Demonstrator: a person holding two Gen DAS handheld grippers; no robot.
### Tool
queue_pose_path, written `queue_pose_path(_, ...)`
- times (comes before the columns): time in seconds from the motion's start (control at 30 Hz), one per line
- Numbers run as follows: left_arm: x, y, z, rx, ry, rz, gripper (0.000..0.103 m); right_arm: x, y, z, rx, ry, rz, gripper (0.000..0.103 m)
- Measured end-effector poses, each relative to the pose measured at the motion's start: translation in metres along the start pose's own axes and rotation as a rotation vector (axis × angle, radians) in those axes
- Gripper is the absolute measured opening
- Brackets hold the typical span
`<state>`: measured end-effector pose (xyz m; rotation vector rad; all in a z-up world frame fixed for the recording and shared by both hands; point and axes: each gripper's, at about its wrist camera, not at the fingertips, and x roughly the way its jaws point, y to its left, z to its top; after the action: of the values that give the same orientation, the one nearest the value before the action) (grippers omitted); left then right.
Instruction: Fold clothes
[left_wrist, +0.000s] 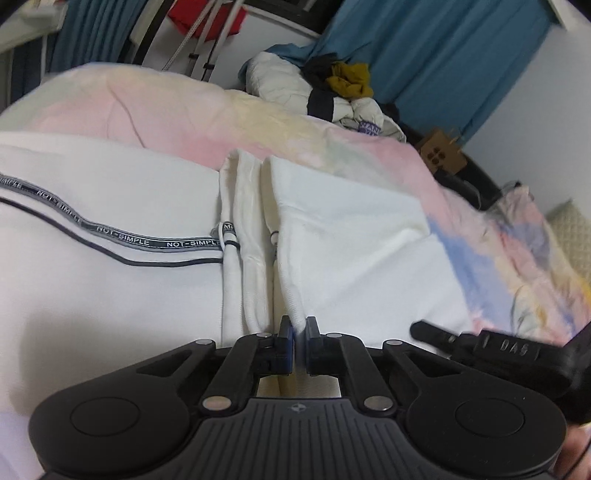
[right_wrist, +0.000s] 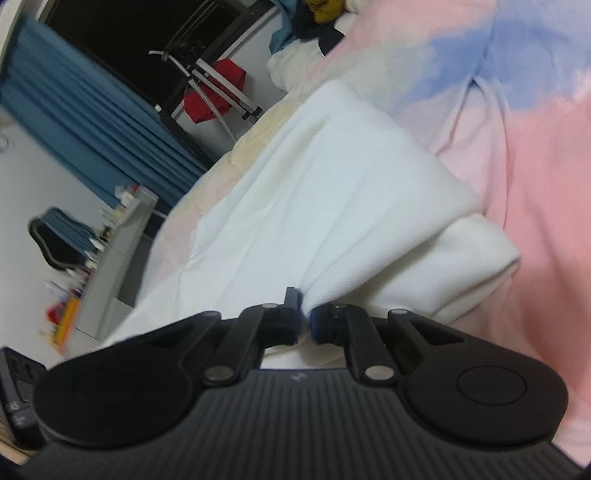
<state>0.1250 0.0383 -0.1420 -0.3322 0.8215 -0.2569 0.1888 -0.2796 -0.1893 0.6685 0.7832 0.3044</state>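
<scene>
A white garment (left_wrist: 351, 236) with a dark "NOT-SIMPLE" printed band (left_wrist: 147, 242) lies spread on a pastel bedspread (left_wrist: 177, 110). My left gripper (left_wrist: 298, 326) is shut on a fold of its white cloth near the middle seam, the fabric pinched between the two pads. In the right wrist view the same white garment (right_wrist: 332, 192) lies in thick folds, and my right gripper (right_wrist: 303, 314) is shut on its near edge, with cloth bunched between the jaws. The right gripper's black body (left_wrist: 517, 350) shows at the lower right of the left wrist view.
A heap of other clothes (left_wrist: 332, 88), white, black and mustard, sits at the bed's far end. Blue curtains (left_wrist: 443, 55) hang behind. A cardboard box (left_wrist: 441, 153) stands beside the bed. A white shelf unit (right_wrist: 118, 243) and dark chair (right_wrist: 55, 236) stand off the bed.
</scene>
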Motion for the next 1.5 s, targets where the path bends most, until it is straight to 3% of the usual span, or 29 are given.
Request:
queue_pose_path(0.17,0.001,-0.001,-0.004,0.022,-0.017,0.002,0.008,0.004,0.002,-0.003,-0.03,0.018,-0.038,0.011)
queue_pose_path(0.3,-0.019,0.0,-0.005,-0.004,-0.05,0.007,0.022,-0.003,0.012,-0.006,-0.087,0.016,-0.075,0.012)
queue_pose_path(0.4,-0.047,0.007,-0.006,-0.06,-0.086,-0.001,0.027,-0.014,0.022,-0.013,-0.155,0.009,-0.107,0.013)
queue_pose_path(0.47,-0.069,0.016,-0.005,-0.112,-0.107,0.007,0.044,-0.02,0.027,-0.016,-0.164,0.014,-0.109,0.013)
queue_pose_path(0.57,-0.105,0.035,-0.002,-0.183,-0.137,0.066,0.058,-0.03,0.034,-0.021,-0.164,0.029,-0.09,0.013)
queue_pose_path(0.67,-0.138,0.064,-0.001,-0.273,-0.165,0.126,0.078,-0.038,0.046,-0.027,-0.201,0.037,-0.058,0.013)
queue_pose_path(0.87,-0.187,0.119,-0.015,-0.455,-0.276,0.19,0.082,-0.044,0.074,-0.039,-0.295,0.054,0.034,0.013)
queue_pose_path(0.97,-0.195,0.129,-0.019,-0.52,-0.312,0.223,0.083,-0.05,0.089,-0.041,-0.398,-0.024,0.052,0.013)
queue_pose_path(1.1,-0.2,0.14,-0.023,-0.601,-0.339,0.228,0.09,-0.047,0.095,-0.034,-0.521,-0.154,-0.016,0.013)
queue_pose_path(1.17,-0.199,0.147,-0.025,-0.634,-0.331,0.22,0.091,-0.033,0.088,-0.029,-0.544,-0.173,-0.077,0.013)
queue_pose_path(1.3,-0.198,0.162,-0.035,-0.731,-0.326,0.199,0.091,0.016,0.061,-0.022,-0.448,-0.019,-0.161,0.011)
queue_pose_path(1.5,-0.202,0.174,-0.044,-0.784,-0.349,0.249,0.091,0.019,0.064,-0.031,-0.491,-0.013,-0.17,0.011)
